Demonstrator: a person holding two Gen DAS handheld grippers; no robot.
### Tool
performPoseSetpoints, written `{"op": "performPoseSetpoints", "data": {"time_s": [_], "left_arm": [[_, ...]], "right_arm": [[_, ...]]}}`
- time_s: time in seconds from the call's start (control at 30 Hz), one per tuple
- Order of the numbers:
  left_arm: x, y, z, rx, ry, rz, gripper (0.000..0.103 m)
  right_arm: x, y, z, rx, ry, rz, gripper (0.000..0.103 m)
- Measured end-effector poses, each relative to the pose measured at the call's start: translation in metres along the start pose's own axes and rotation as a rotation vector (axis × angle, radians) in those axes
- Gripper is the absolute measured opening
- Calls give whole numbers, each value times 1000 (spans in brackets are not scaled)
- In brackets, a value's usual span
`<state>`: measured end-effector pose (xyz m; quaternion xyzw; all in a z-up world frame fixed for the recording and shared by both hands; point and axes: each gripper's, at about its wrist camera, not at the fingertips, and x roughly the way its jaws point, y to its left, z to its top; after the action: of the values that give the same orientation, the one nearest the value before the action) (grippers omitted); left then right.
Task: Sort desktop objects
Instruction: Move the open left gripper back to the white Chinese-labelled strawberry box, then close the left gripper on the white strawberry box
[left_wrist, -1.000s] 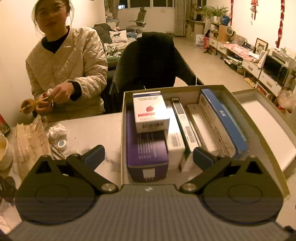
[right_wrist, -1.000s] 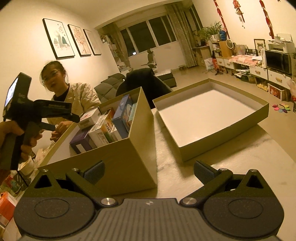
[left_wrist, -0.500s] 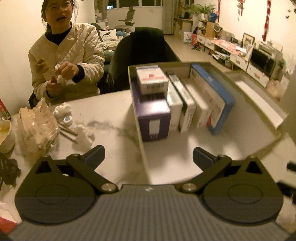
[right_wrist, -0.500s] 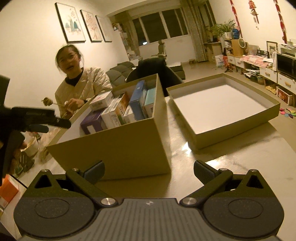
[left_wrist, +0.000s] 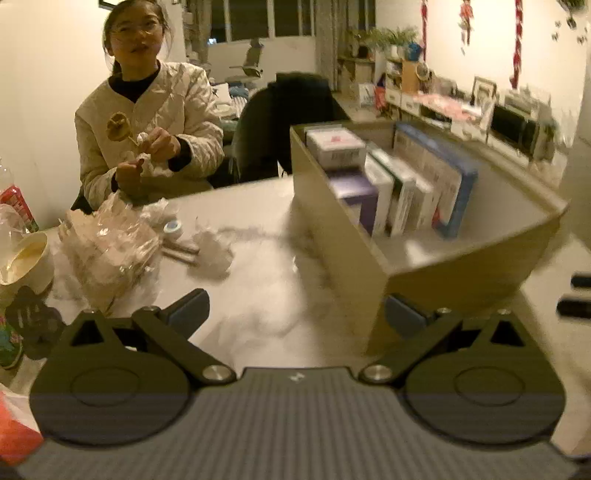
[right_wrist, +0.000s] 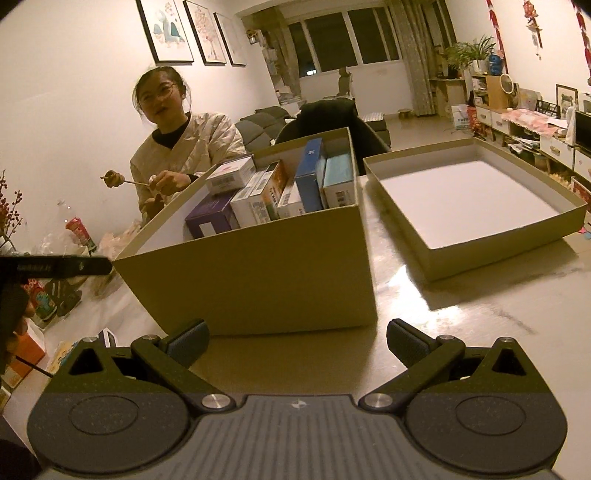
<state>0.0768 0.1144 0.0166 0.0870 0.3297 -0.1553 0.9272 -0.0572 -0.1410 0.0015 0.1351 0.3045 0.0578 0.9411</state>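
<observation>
A tan cardboard box (left_wrist: 369, 266) (right_wrist: 266, 266) stands on the pale tabletop, holding several upright cartons: a purple one (left_wrist: 354, 192) (right_wrist: 212, 218), white ones (left_wrist: 384, 184), a blue one (left_wrist: 443, 173) (right_wrist: 310, 173), and a white carton with a pink mark (left_wrist: 334, 144) (right_wrist: 231, 173) lying on top. My left gripper (left_wrist: 295, 314) is open and empty, low at the box's near left corner. My right gripper (right_wrist: 295, 341) is open and empty in front of the box's near wall. The left gripper's body (right_wrist: 55, 266) shows at the left edge of the right wrist view.
The box's lid (right_wrist: 491, 236) lies upside down to the right. A person (left_wrist: 147, 122) sits across the table holding a stick. Crumpled plastic wrap (left_wrist: 107, 251), a paper cup (left_wrist: 26, 258), a tape roll (left_wrist: 173, 229) and an orange carton (right_wrist: 26, 354) clutter the left side.
My left gripper has pulled back out of the box, down and to the left. My right gripper has shifted slightly, bringing the box's near wall more central.
</observation>
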Motion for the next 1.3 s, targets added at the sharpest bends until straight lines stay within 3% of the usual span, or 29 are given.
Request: {"op": "performPoseSetpoints", "data": {"time_s": [0.27, 0.57, 0.93, 1.3], "left_arm": [[4, 18, -29, 59, 86, -46, 103], [9, 21, -57, 214, 166, -80, 103], [19, 28, -69, 194, 176, -147, 102], [28, 24, -71, 195, 203, -161, 65]], "right_arm": [[7, 1, -2, -2, 17, 10, 103], [14, 0, -6, 1, 38, 9, 103], [23, -1, -12, 4, 71, 4, 103], [26, -3, -13, 5, 83, -2, 103]]}}
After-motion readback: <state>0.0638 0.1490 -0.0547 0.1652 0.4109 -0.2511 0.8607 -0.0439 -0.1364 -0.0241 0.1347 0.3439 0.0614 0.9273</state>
